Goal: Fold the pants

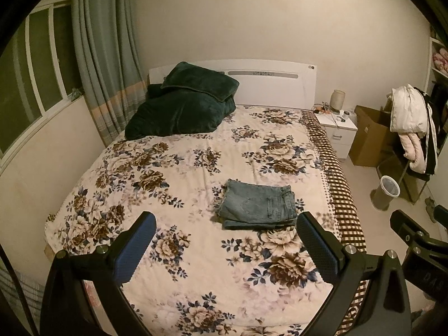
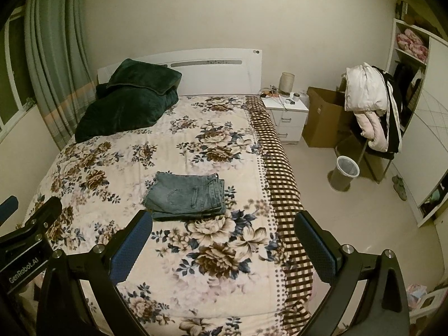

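Left wrist view: folded denim pants (image 1: 256, 205) on floral bedspread (image 1: 179, 168); both tools wide apart, empty

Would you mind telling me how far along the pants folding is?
Done, it seems: the jeans lie in a compact folded stack on the bedspread. In hand: nothing; the left gripper and right gripper are both open and empty, held back from the jeans. Left: apparently nothing, beyond perhaps neatening the slightly uneven edges.

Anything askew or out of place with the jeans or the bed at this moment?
Nothing stands out. The jeans lie folded in a compact stack on the floral bedspread, edges roughly aligned. Both tongs, left and right, hang open above the bed, holding nothing.
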Tool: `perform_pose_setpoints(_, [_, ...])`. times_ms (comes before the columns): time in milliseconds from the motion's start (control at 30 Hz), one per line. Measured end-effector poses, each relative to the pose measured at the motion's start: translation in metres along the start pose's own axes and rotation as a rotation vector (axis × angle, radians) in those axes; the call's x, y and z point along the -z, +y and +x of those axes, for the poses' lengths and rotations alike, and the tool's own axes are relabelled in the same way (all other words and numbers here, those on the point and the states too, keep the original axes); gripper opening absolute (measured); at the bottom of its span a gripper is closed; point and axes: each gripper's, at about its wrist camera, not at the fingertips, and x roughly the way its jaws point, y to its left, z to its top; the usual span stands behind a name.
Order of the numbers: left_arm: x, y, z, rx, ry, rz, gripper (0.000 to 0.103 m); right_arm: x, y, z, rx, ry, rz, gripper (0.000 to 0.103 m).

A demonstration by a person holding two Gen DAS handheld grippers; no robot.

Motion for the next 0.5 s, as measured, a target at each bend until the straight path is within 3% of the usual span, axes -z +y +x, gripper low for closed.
perform_pose_setpoints(500, [-0.0022,-0.0041,-0.003,-0.004,-0.008,0.002,0.103,0.0068,-0.0026,-0.0049,0.003,-0.006,0.003,0.103])
